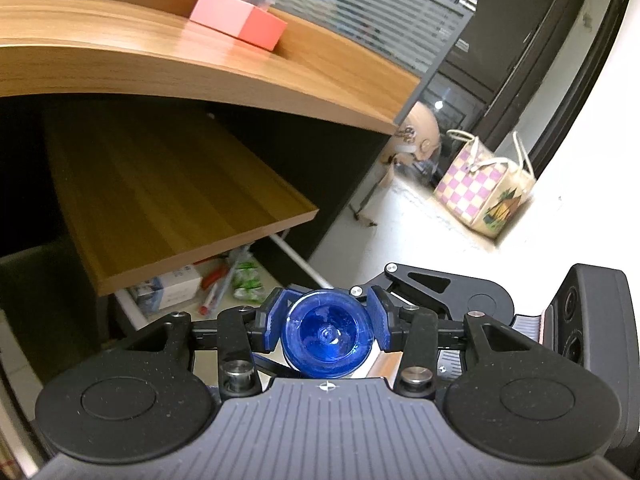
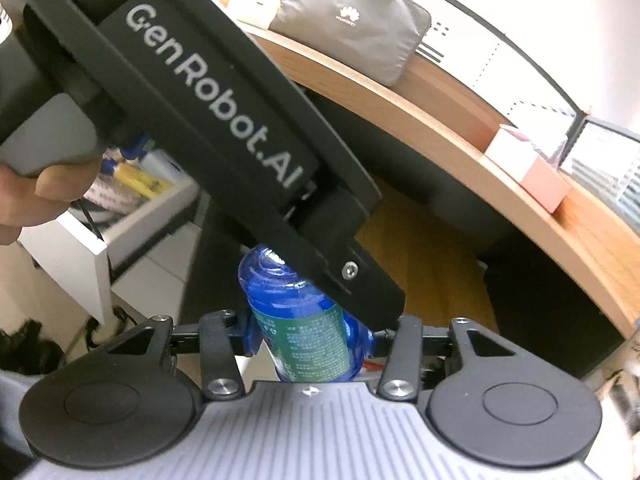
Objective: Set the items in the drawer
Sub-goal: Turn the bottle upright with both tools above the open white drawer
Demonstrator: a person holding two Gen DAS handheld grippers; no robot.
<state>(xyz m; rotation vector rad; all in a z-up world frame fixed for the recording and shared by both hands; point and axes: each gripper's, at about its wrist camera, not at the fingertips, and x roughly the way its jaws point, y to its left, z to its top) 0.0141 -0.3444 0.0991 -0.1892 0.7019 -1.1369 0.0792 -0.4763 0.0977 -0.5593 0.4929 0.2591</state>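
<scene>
A blue plastic bottle [image 1: 327,334] with a green label [image 2: 308,344] is held in the air between both grippers. My left gripper [image 1: 327,322] is shut on one end of it, which faces the camera. My right gripper [image 2: 310,336] is shut on its labelled middle. The left gripper's black body [image 2: 208,120] crosses the right wrist view above the bottle. An open white drawer [image 2: 132,220] with several items in it sits at the left of the right wrist view. It also shows in the left wrist view [image 1: 132,308] under a wooden shelf.
A wooden desk [image 1: 208,60] carries a pink box [image 1: 240,20]. A wooden shelf [image 1: 160,196] hangs beneath it. A grey laptop bag [image 2: 352,20] lies on the desk. A checkered bag [image 1: 484,188] and a helmet [image 1: 420,136] sit on the floor.
</scene>
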